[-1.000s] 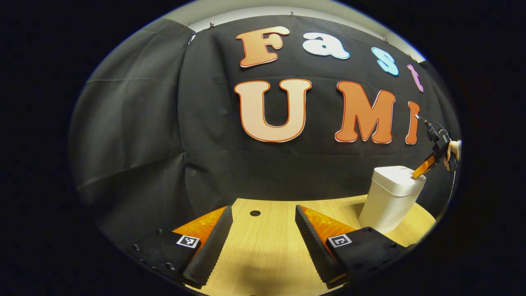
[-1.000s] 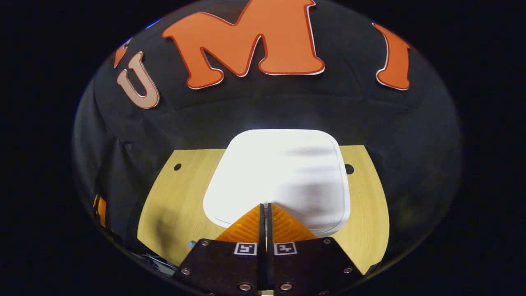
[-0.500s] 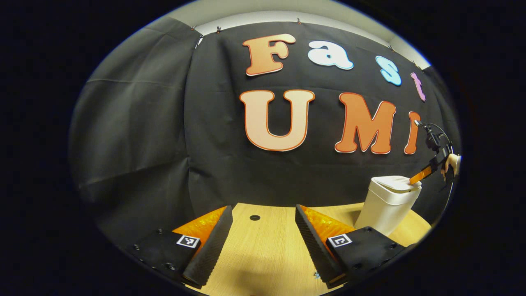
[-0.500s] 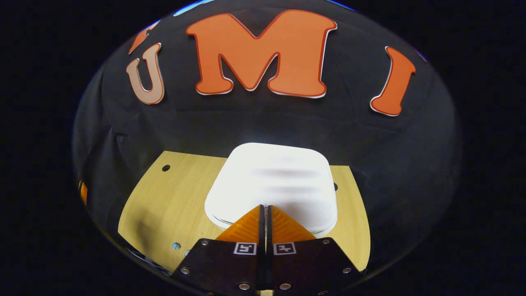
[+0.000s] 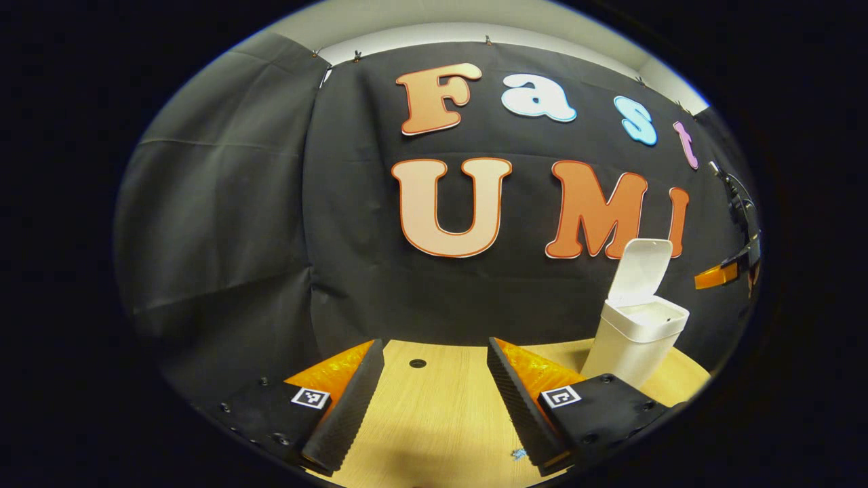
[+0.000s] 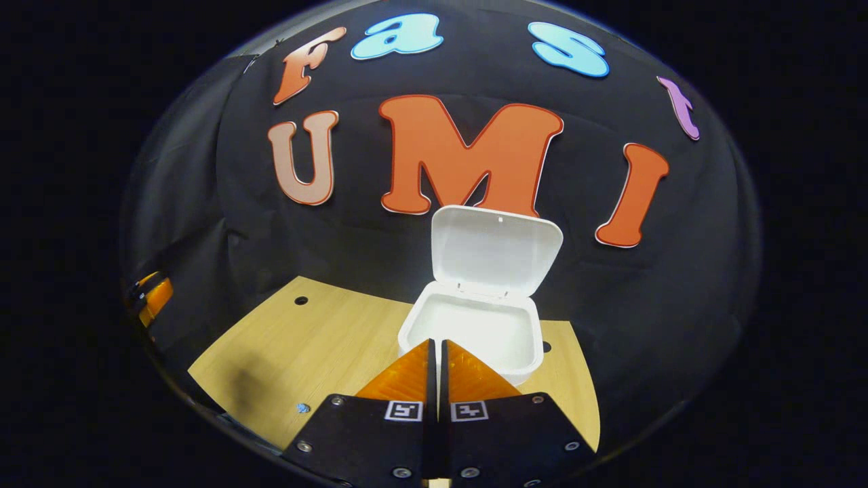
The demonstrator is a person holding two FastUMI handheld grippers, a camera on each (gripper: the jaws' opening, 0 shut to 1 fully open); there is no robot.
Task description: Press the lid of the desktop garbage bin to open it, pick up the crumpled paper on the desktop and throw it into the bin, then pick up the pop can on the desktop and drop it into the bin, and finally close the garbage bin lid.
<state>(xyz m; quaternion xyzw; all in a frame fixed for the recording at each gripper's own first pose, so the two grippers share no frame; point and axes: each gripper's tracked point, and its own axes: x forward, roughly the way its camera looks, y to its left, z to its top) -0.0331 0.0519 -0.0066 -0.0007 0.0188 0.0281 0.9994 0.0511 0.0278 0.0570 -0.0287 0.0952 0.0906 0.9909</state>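
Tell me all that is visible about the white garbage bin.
The garbage bin is white, smooth, plastic-looking, with rounded corners. It stands upright on the wooden table near the black cloth wall. Its hinged lid stands open at the back edge. The inside looks white; no contents can be made out. Nothing touches it.

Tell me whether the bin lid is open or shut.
Open: the lid stands up from the back edge of the bin, and the white inside shows.
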